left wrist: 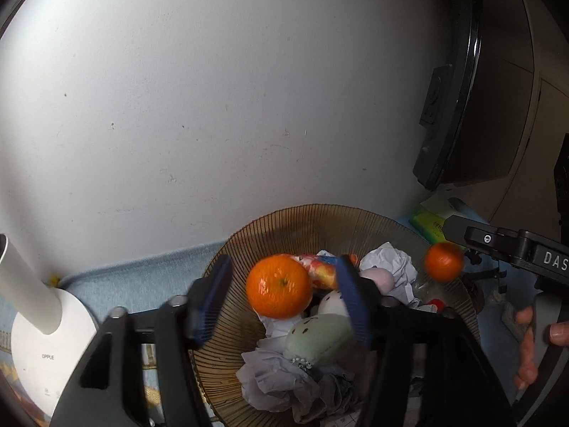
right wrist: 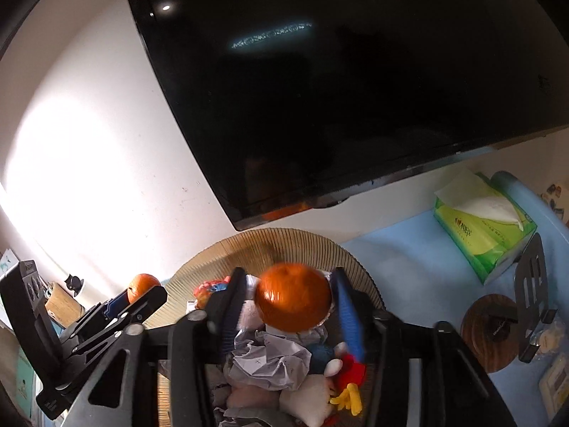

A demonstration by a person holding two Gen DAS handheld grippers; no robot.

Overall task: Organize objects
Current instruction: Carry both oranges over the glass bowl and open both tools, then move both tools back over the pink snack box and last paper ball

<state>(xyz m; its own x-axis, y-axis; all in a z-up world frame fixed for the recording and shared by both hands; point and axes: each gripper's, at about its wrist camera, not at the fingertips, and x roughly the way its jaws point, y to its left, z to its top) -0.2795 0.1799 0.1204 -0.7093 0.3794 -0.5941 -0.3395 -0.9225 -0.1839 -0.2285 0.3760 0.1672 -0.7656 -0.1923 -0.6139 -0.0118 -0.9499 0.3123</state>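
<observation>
Oranges: one (left wrist: 279,286) sits between the spread, non-touching jaws of the left gripper (left wrist: 281,299) above the basket (left wrist: 320,220) | second orange (right wrist: 293,297) between right gripper (right wrist: 290,306) jaws, contact unclear | advice: centre pads, squeeze gently, lift clear of toys and paper.

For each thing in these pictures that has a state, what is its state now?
Left hand-held gripper: open around one orange mandarin.
Right hand-held gripper: open around another orange mandarin.
Ribbed brown glass bowl: full of crumpled paper and soft toys.
Black television screen: off.
Green tissue box: open, tissue sticking out.
</observation>
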